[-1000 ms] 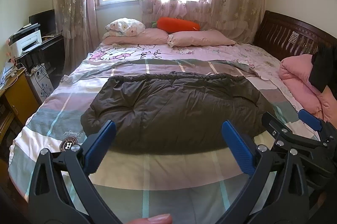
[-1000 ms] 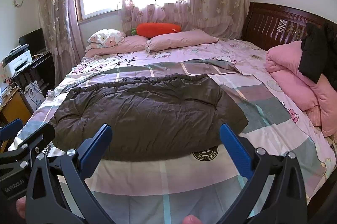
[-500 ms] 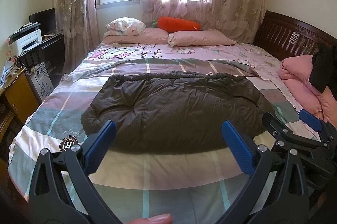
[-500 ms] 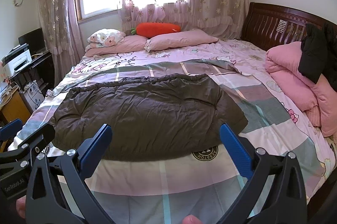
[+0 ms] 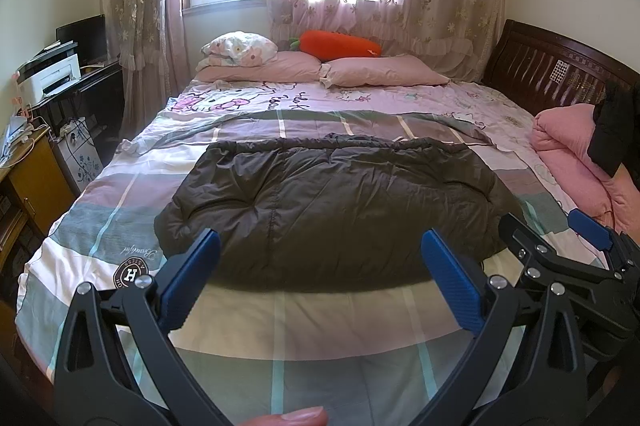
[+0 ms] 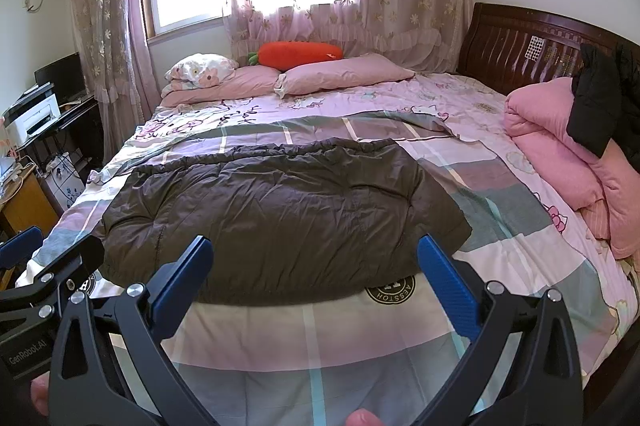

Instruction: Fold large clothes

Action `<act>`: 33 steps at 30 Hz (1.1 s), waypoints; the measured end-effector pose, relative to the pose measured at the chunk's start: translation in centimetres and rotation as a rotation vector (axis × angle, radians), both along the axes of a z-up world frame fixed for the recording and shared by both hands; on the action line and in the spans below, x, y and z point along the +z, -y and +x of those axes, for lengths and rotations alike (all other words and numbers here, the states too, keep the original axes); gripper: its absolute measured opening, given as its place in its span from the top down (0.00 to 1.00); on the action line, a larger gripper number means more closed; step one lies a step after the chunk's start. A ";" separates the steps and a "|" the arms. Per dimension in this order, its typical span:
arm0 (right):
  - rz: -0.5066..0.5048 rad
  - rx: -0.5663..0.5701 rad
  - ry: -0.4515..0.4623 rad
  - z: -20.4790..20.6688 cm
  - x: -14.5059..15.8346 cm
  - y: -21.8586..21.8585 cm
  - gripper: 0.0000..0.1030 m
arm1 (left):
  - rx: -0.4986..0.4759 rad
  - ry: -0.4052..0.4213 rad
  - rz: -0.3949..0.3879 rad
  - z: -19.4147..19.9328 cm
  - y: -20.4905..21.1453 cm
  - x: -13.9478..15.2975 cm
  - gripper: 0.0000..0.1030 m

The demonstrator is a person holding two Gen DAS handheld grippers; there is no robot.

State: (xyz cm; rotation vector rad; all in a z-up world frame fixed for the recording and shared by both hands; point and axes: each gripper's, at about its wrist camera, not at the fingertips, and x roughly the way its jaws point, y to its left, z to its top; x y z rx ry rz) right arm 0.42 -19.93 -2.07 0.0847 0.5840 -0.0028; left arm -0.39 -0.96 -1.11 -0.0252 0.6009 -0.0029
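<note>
Plaid bedspread [image 5: 320,326] under dark padded coat [image 5: 332,205].

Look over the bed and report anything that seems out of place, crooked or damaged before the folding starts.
Nothing looks damaged or spilled. The dark padded garment lies spread flat across the plaid bedcover. The cover's far edge is rumpled and turned back over the pink sheet. Both the left gripper and the right gripper are open and empty.

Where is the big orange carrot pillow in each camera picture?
Left wrist view: the carrot pillow lies at top centre, on the pink pillows under the window.
Right wrist view: the carrot pillow sits at top, slightly left of centre.
Shared landmark: the dark puffy coat spread on the bed.
</note>
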 end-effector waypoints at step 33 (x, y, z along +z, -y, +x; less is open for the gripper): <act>0.006 0.006 -0.012 0.0 -0.4 0.2 0.01 | 0.013 -0.008 -0.001 -0.1 -0.1 -0.3 0.02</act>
